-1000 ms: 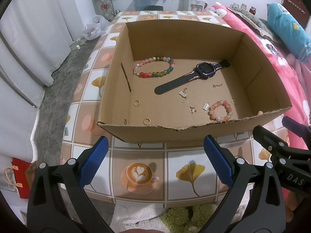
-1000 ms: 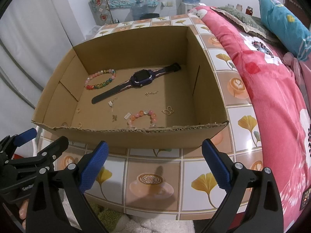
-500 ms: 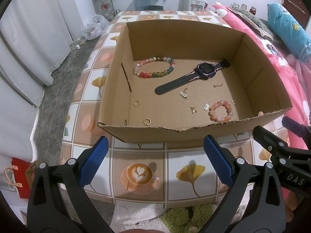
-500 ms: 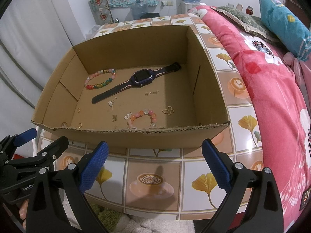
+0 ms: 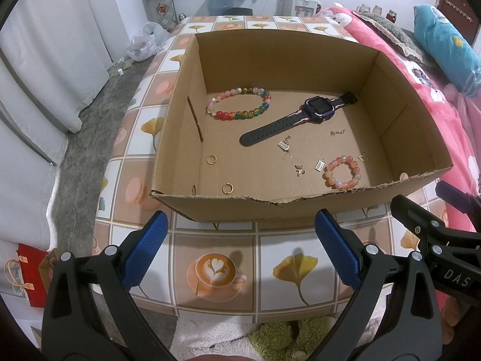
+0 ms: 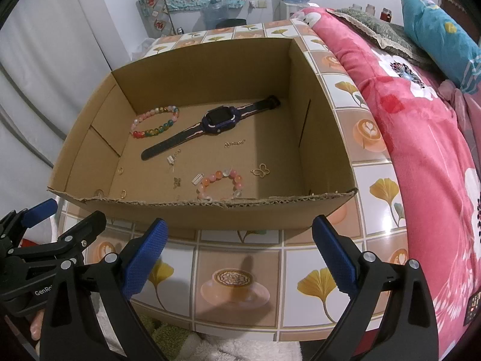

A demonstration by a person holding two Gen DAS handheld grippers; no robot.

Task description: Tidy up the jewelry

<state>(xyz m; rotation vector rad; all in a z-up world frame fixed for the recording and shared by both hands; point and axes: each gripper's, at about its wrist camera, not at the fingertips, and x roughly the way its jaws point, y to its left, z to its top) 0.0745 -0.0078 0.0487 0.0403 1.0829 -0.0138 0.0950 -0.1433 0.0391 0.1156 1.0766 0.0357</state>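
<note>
An open cardboard box [image 5: 210, 207] [image 6: 270, 215] stands on a tiled table. On its floor lie a multicoloured bead bracelet [image 5: 239, 103] [image 6: 154, 121], a dark smartwatch [image 5: 300, 117] [image 6: 212, 126], a small pink bead bracelet [image 5: 342, 172] [image 6: 220, 184], gold rings [image 5: 211, 159] [image 5: 228, 188] and several small gold charms [image 5: 299, 170] [image 6: 261, 170]. My left gripper [image 5: 240, 249] is open and empty in front of the box's near wall. My right gripper [image 6: 240, 249] is open and empty beside it, also in front of the box.
The table has a tile-pattern cloth [image 5: 216, 270] with coffee cups and ginkgo leaves. A pink floral bed cover [image 6: 421, 138] runs along the right side. A grey floor strip [image 5: 90, 126] and white curtains lie to the left. A fluffy white and green rug [image 5: 270, 340] is below the table's front edge.
</note>
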